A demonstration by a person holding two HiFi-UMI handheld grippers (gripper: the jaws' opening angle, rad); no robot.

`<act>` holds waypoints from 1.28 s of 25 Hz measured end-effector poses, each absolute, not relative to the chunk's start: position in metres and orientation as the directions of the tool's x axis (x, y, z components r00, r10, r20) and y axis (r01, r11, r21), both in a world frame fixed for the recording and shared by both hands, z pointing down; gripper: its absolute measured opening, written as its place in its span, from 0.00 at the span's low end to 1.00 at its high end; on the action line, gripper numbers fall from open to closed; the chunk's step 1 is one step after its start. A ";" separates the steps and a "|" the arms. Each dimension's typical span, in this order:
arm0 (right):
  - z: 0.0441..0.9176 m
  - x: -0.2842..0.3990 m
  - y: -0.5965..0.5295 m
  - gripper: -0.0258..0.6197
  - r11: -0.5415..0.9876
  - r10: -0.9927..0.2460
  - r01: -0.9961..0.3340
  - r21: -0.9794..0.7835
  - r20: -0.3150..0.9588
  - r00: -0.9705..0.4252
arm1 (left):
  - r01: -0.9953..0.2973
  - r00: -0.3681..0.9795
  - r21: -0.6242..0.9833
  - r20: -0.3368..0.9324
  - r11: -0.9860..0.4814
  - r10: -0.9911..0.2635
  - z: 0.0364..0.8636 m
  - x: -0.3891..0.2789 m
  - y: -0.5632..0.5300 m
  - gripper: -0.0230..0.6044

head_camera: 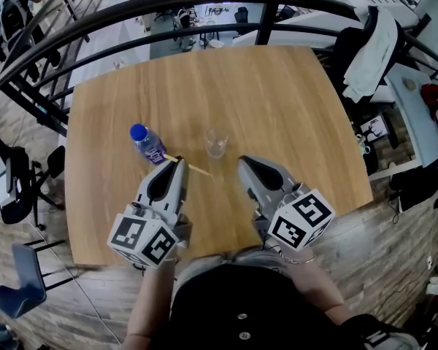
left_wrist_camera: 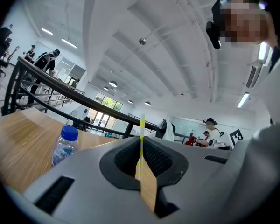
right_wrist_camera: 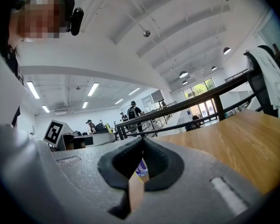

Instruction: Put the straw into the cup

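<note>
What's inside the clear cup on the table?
Nothing shows through the clear cup; it looks empty. The straw is outside it, pinched in the left gripper. Nothing covers the cup.

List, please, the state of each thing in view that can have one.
left gripper: shut on the straw
right gripper: shut, nothing between its jaws
straw: clamped at one end, not yet in the cup
cup: upright on the table, empty
bottle: upright, blue cap on
</note>
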State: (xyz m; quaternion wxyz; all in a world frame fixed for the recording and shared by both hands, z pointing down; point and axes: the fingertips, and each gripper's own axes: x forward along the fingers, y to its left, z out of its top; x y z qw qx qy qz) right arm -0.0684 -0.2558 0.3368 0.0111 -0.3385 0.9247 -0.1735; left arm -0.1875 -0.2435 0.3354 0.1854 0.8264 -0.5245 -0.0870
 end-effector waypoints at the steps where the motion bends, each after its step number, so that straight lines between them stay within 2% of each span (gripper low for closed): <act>1: 0.337 -0.066 -0.260 0.04 0.710 -0.632 -0.624 -0.328 0.096 -0.769 | -0.833 0.434 0.399 0.043 -0.383 -0.900 0.333 -0.188 -0.248 0.09; 14: 0.332 -0.061 -0.304 0.04 0.727 -0.618 -0.609 -0.317 0.084 -0.781 | -0.837 0.423 0.372 -0.021 -0.400 -0.906 0.303 -0.194 -0.304 0.09; 32: 0.372 -0.062 -0.346 0.04 0.702 -0.597 -0.610 -0.369 0.163 -0.785 | -0.861 0.378 0.389 0.057 -0.328 -0.924 0.353 -0.195 -0.357 0.09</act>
